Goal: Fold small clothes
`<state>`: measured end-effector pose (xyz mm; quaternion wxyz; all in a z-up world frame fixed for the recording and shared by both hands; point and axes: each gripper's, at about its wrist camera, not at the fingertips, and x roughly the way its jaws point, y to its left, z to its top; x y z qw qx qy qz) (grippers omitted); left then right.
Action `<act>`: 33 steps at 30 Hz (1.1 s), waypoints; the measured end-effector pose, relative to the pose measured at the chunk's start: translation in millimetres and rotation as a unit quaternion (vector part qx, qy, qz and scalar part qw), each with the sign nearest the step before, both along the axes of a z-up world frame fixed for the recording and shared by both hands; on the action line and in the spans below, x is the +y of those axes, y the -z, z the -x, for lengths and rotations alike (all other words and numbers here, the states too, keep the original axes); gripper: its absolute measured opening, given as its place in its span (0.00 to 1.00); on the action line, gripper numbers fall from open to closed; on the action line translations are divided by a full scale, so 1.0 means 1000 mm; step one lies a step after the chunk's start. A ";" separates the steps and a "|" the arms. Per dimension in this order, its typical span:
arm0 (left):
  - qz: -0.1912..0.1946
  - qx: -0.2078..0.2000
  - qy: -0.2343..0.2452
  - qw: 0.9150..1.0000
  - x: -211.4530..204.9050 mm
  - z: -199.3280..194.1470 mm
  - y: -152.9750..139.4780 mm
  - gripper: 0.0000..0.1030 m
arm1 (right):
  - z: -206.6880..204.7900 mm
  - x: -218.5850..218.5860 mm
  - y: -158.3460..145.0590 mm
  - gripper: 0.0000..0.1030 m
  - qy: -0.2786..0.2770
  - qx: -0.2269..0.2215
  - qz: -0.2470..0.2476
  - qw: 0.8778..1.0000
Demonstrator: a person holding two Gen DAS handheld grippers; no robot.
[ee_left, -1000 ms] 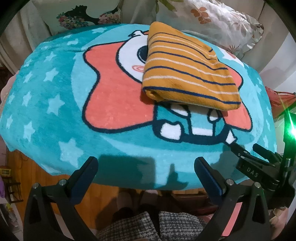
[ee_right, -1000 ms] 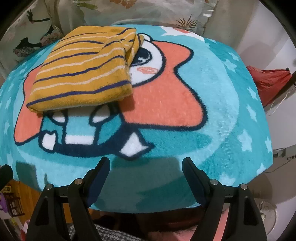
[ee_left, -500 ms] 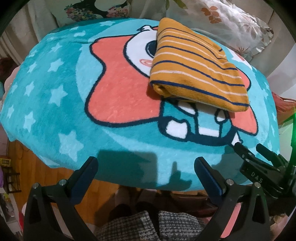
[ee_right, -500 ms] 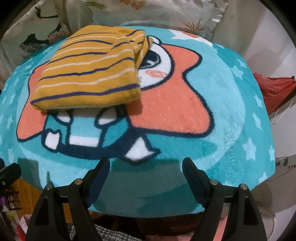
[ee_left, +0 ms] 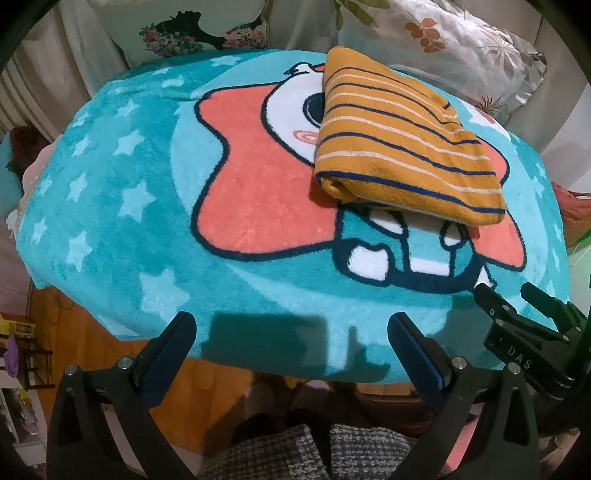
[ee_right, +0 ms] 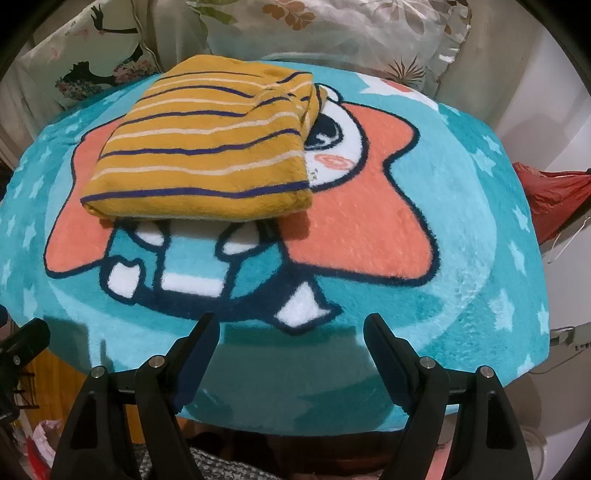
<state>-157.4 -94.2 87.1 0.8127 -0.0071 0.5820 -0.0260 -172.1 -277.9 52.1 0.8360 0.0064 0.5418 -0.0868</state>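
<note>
A folded mustard-yellow garment with navy and cream stripes (ee_left: 402, 147) lies on a teal cartoon blanket (ee_left: 122, 206) that covers the table. It also shows in the right wrist view (ee_right: 210, 147), at the far left of the blanket (ee_right: 480, 229). My left gripper (ee_left: 291, 332) is open and empty at the blanket's near edge, well short of the garment. My right gripper (ee_right: 291, 328) is open and empty at the near edge too. The right gripper also shows in the left wrist view (ee_left: 517, 299) at the lower right.
Floral cushions (ee_left: 461, 44) stand behind the table, also in the right wrist view (ee_right: 332, 33). A red cloth (ee_right: 554, 195) hangs at the right. An orange wooden floor (ee_left: 74, 332) shows below the blanket's edge. Checked fabric (ee_left: 306, 454) lies under the grippers.
Both grippers have moved forward and tilted, so the garment and blanket look larger and nearer. The garment itself has not moved. Both grippers stay open.
</note>
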 end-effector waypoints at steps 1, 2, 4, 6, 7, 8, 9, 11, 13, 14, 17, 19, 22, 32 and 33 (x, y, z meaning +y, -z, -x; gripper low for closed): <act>0.001 0.001 -0.001 1.000 0.000 0.000 0.000 1.00 | 0.000 0.001 0.000 0.81 0.000 0.000 0.000 1.000; 0.001 0.001 -0.001 1.000 0.001 0.000 0.000 1.00 | 0.001 0.001 0.000 0.81 0.000 0.001 0.000 1.000; 0.001 0.002 -0.001 1.000 0.002 0.001 0.001 1.00 | 0.001 0.003 0.000 0.81 -0.002 0.001 0.000 1.000; 0.002 0.003 -0.001 1.000 0.003 0.001 0.001 1.00 | 0.002 0.004 0.000 0.81 -0.003 0.001 0.001 1.000; 0.001 0.004 -0.001 1.000 0.004 0.001 0.002 1.00 | 0.002 0.005 -0.001 0.81 -0.003 0.000 0.001 1.000; 0.001 0.004 -0.001 1.000 0.004 0.001 0.002 1.00 | 0.002 0.006 -0.001 0.81 -0.003 -0.001 0.001 1.000; 0.002 0.005 -0.002 1.000 0.005 0.002 0.003 1.00 | 0.003 0.007 -0.001 0.81 -0.004 -0.002 0.001 1.000; 0.002 0.005 -0.003 1.000 0.005 0.002 0.003 1.00 | 0.003 0.009 -0.001 0.81 -0.004 -0.001 0.003 1.000; 0.003 0.006 -0.004 1.000 0.006 0.003 0.004 1.00 | 0.003 0.010 0.000 0.81 -0.004 0.000 0.002 1.000; 0.003 0.007 -0.004 1.000 0.007 0.003 0.004 1.00 | 0.003 0.010 0.000 0.81 -0.005 0.000 0.002 1.000; 0.005 0.010 -0.006 1.000 0.009 0.002 0.005 1.00 | 0.003 0.013 -0.002 0.81 -0.007 -0.002 0.002 1.000; 0.006 0.013 -0.008 1.000 0.010 0.001 0.007 1.00 | 0.002 0.015 -0.003 0.81 -0.011 -0.005 0.004 1.000; 0.007 0.018 -0.009 1.000 0.011 -0.001 0.011 1.00 | -0.001 0.019 -0.005 0.81 -0.017 -0.006 0.006 1.000; 0.015 0.025 -0.011 1.000 0.010 -0.010 0.021 1.00 | -0.010 0.024 -0.008 0.81 -0.029 -0.006 0.011 1.000; 0.018 0.025 -0.011 0.999 0.010 -0.010 0.021 1.00 | -0.010 0.024 -0.008 0.81 -0.030 -0.006 0.011 0.999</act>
